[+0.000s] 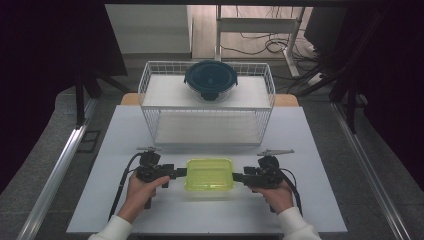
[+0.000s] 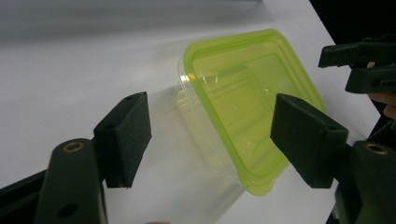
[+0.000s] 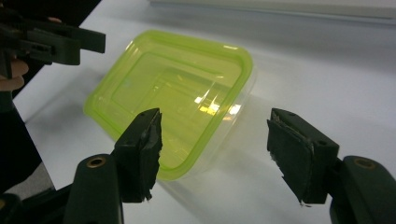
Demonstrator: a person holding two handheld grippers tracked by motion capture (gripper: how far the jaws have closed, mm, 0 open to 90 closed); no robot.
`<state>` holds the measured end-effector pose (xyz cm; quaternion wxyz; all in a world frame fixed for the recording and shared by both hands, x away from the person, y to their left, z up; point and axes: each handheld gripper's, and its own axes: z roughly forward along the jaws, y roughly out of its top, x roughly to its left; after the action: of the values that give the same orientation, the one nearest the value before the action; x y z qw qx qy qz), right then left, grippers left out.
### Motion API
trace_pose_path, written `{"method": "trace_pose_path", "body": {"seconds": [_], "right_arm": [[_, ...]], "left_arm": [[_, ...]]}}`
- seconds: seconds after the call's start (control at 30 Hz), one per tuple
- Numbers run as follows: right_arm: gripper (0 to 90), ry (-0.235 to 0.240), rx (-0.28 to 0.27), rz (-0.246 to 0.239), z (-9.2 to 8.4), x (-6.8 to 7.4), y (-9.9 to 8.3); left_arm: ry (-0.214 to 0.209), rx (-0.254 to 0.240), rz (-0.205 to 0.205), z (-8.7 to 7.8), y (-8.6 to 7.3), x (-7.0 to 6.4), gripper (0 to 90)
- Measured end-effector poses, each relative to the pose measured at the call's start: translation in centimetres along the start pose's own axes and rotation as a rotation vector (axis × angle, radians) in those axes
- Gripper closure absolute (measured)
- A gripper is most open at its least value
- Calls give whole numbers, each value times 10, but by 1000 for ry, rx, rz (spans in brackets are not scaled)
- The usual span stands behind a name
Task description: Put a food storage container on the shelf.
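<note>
Black claws (image 1: 182, 172) flanking translucent green-lidded box (image 1: 210, 174)

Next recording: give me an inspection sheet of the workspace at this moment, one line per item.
Surface: white table, flat.
Job's things: clear box with green lid, lid on, near the front edge.
Clutter: wire basket behind it; round container with dark lid on its upper shelf.
Grippers: left gripper and right gripper at opposite ends of the box, jaws apart, pads not pressing.
Cables: one black cable trails from each gripper; more on the floor behind.
Surroundings: dark curtains, desk frame behind.
</note>
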<state>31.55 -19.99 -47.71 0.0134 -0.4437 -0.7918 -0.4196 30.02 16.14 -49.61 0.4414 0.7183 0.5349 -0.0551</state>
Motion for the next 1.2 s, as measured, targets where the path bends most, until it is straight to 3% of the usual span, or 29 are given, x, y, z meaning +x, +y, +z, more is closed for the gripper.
{"method": "trace_pose_path", "body": {"seconds": [0.37, 0.5, 0.67, 0.73, 0.83, 1.0, 1.03, 1.2], "right_arm": [[402, 14, 40, 49, 26, 2, 2], [421, 5, 56, 71, 31, 1, 0], [461, 24, 62, 104, 34, -2, -2], [487, 35, 69, 125, 35, -3, -2], [538, 65, 73, 153, 36, -3, -3], [634, 87, 63, 216, 31, -6, -5], [687, 73, 64, 211, 30, -6, -6], [729, 51, 67, 192, 25, -2, -6]], "left_arm": [[-53, 44, -39, 17, 0, 4, 379], [-75, 64, -55, 23, -1, 4, 417], [-82, 88, -61, 28, -2, 3, 449], [-100, 95, -72, 30, -3, 3, 504], [-89, 102, -71, 31, -4, 1, 575], [-87, 84, -104, 27, -5, 2, 703], [-90, 84, -104, 27, -5, 2, 718], [-74, 64, -86, 23, -7, -5, 753]]}}
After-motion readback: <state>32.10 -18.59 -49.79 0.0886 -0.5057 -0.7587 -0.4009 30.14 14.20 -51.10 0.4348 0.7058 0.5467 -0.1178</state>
